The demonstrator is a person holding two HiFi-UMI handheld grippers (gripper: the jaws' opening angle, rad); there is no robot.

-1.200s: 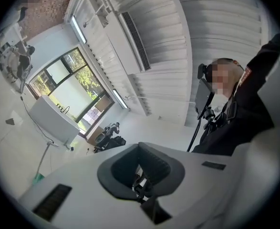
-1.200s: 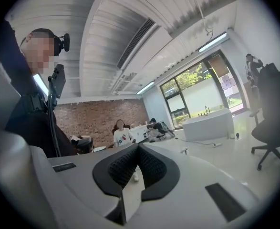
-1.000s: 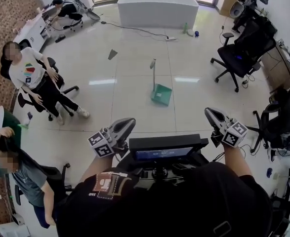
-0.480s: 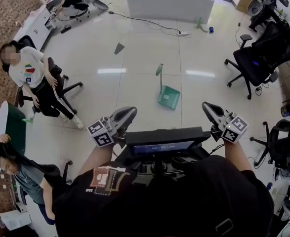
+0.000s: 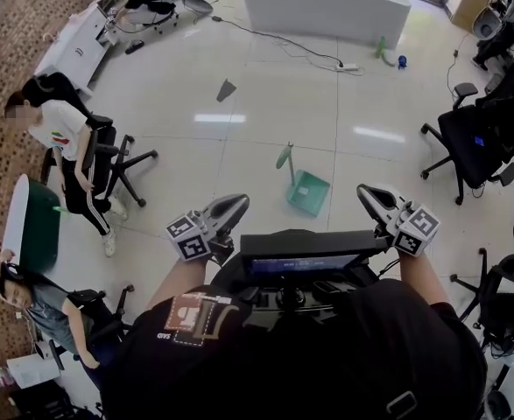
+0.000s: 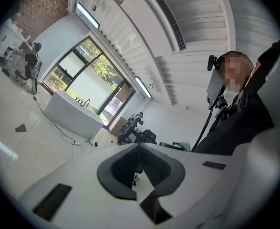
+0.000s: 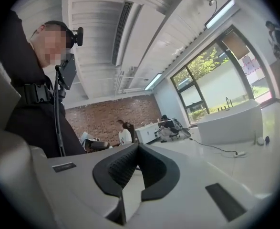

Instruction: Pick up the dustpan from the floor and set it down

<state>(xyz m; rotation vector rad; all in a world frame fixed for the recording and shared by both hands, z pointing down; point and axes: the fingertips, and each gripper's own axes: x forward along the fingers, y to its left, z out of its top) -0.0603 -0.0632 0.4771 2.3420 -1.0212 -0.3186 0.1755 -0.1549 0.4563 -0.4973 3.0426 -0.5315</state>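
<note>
A green dustpan [image 5: 309,192] stands on the white tiled floor with its long handle [image 5: 286,160] upright, in the head view just ahead of me, between the two grippers and a little beyond them. My left gripper [image 5: 239,202] is held level at the dustpan's near left, jaws together and nothing in them. My right gripper [image 5: 365,192] sits to the dustpan's right, also with jaws together and nothing held. In the left gripper view [image 6: 139,145] and the right gripper view [image 7: 138,145] the pads meet at the tips. Neither gripper view shows the dustpan.
A white counter [image 5: 327,7] stands at the far end, with a cable and power strip [image 5: 348,66] on the floor before it. A small dark piece [image 5: 226,89] lies on the tiles. Office chairs [image 5: 471,143] line the right; seated people [image 5: 64,138] are at the left.
I have walked forward: the dustpan has come closer and sits lower in the head view, nearly between the grippers. Both grippers keep their pose and stay shut.
</note>
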